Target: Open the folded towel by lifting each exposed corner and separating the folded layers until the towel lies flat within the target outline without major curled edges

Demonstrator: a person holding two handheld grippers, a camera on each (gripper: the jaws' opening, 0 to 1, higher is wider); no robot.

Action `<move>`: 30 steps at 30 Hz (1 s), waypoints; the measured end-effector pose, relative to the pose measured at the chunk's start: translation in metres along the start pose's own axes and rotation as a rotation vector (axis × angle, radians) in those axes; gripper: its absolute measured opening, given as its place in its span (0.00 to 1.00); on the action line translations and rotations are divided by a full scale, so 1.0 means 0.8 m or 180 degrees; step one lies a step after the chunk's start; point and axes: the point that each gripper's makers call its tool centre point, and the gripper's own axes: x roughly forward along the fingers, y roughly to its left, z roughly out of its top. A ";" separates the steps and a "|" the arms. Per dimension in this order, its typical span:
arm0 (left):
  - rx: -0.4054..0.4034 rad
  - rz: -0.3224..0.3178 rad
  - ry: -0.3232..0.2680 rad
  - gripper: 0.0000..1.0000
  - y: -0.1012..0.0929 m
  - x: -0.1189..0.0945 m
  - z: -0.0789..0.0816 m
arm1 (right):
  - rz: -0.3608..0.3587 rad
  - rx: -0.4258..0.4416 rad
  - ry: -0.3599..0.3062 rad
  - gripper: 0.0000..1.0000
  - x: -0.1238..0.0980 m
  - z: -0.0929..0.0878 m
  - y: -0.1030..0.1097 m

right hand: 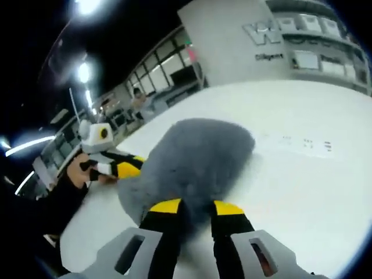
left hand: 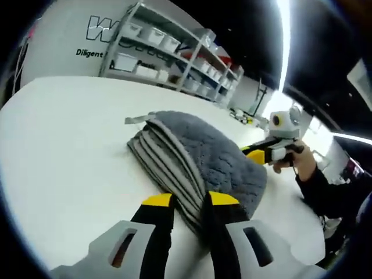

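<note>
A grey folded towel (left hand: 203,151) lies on the white table (left hand: 70,133), its stacked layers showing along the near edge. My left gripper (left hand: 190,200) is shut on the towel's near corner, with the layered edge running between the yellow-tipped jaws. In the right gripper view the towel (right hand: 197,157) is a fluffy grey mound, and my right gripper (right hand: 192,208) is shut on its near edge. The right gripper (left hand: 254,153) comes in at the towel's far right side, held by a hand (left hand: 290,165). The left gripper (right hand: 129,168) meets the towel's left edge.
Shelving with white bins (left hand: 174,52) stands behind the table against a lettered wall. Small dark marks (right hand: 305,142) sit on the table surface to the right of the towel. A dark sleeve (left hand: 331,192) reaches in from the right.
</note>
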 end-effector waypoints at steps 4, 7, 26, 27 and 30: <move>-0.0013 -0.0008 -0.0009 0.19 0.004 0.001 0.003 | 0.0012 0.0003 -0.0003 0.11 0.001 0.000 0.001; -0.0018 -0.0014 -0.0012 0.19 0.007 0.001 0.005 | 0.0028 -0.0014 0.0008 0.08 0.001 -0.002 0.004; 0.0525 0.0154 -0.0089 0.12 0.037 0.005 0.040 | 0.0008 -0.0386 -0.0076 0.03 0.001 -0.001 0.012; 0.0516 0.0161 -0.0090 0.12 0.039 0.005 0.041 | 0.0001 -0.0427 -0.0073 0.03 -0.001 -0.002 0.013; 0.0394 0.0138 -0.0127 0.12 0.038 0.004 0.038 | -0.0006 -0.0481 -0.0073 0.02 -0.002 -0.006 0.017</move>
